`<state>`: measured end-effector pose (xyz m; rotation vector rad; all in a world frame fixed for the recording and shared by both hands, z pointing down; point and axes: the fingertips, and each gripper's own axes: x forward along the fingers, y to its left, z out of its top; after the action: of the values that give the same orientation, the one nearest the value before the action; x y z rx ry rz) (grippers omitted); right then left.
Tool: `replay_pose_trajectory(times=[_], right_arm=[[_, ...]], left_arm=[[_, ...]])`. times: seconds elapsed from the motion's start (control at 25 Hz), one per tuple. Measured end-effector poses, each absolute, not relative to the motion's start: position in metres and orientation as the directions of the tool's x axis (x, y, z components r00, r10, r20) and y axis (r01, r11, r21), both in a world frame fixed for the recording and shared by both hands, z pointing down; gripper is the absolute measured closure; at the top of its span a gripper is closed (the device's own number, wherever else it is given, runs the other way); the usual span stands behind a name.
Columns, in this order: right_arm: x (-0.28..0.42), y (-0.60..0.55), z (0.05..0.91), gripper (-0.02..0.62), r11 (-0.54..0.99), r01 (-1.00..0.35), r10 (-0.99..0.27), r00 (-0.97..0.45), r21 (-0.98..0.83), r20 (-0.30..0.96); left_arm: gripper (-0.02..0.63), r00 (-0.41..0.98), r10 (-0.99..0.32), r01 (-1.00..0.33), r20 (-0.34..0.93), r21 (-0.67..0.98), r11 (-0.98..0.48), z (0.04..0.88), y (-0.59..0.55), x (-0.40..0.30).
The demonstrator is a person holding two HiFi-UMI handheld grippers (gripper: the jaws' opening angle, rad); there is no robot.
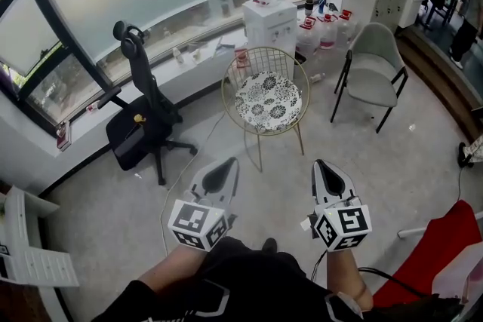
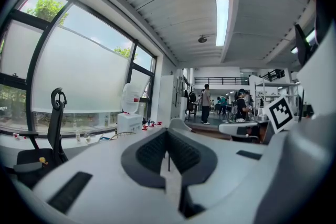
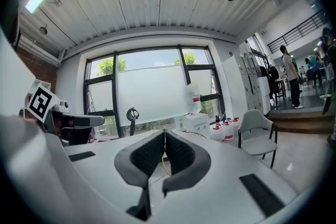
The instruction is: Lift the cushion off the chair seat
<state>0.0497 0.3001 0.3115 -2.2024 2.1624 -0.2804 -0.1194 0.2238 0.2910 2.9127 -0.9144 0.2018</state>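
A round cushion [image 1: 268, 101] with a black and white flower pattern lies on the seat of a gold wire chair [image 1: 253, 62] ahead of me in the head view. My left gripper [image 1: 226, 167] and right gripper [image 1: 325, 170] are held side by side a good way short of the chair, both pointing toward it, apart from the cushion. Both are shut with nothing between their pads. In the left gripper view the left gripper [image 2: 168, 134] hides most of the chair; only a bit of wire rim [image 2: 118, 135] shows. The right gripper [image 3: 164, 136] likewise covers the chair in its own view.
A black office chair [image 1: 143, 113] stands left of the wire chair, a grey chair [image 1: 375, 72] to its right. A water dispenser [image 1: 268, 7] with a bottle and several jugs [image 1: 324, 26] line the window wall behind. A white cable [image 1: 185, 170] runs across the floor. Something red [image 1: 434, 256] lies at lower right.
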Motion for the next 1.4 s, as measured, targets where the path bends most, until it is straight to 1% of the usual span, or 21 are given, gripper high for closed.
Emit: replay_pose_trajectory(times=[0.32,0.48,0.64,0.84,1.0,1.12,1.4], right_arm=[[0.061,0.288,0.320,0.586,-0.017,-0.985,-0.995,0.000,-0.169,0.101],[0.073,0.280,0.323,0.586,-0.061,-0.986,-0.994,0.046,-0.155,0.099],[0.086,0.264,0.324,0.586,-0.085,-0.987,-0.989,0.068,-0.134,0.130],[0.102,0.230,0.318,0.586,-0.080,-0.991,-0.990,0.066,-0.108,0.127],[0.113,0.199,0.311,0.586,-0.116,-0.991,-0.988,0.107,-0.068,0.113],[0.120,0.172,0.310,0.586,-0.100,-0.993,-0.988,0.092,-0.057,0.122],[0.137,0.114,0.315,0.586,-0.106,-0.994,-0.983,0.101,-0.022,0.156]], left_arm=[[0.598,0.830,-0.530,-0.545,0.176,0.047,-0.837,0.303,0.214,-0.093],[0.598,0.843,-0.513,-0.525,0.160,0.044,-0.850,0.305,0.201,-0.081],[0.598,0.845,-0.512,-0.526,0.154,0.068,-0.848,0.308,0.178,-0.073],[0.598,0.852,-0.508,-0.520,0.130,0.085,-0.850,0.308,0.143,-0.056],[0.598,0.869,-0.485,-0.494,0.101,0.103,-0.864,0.305,0.114,-0.044],[0.598,0.875,-0.477,-0.484,0.085,0.109,-0.868,0.304,0.091,-0.034],[0.598,0.870,-0.481,-0.493,0.113,0.135,-0.860,0.315,0.035,-0.021]])
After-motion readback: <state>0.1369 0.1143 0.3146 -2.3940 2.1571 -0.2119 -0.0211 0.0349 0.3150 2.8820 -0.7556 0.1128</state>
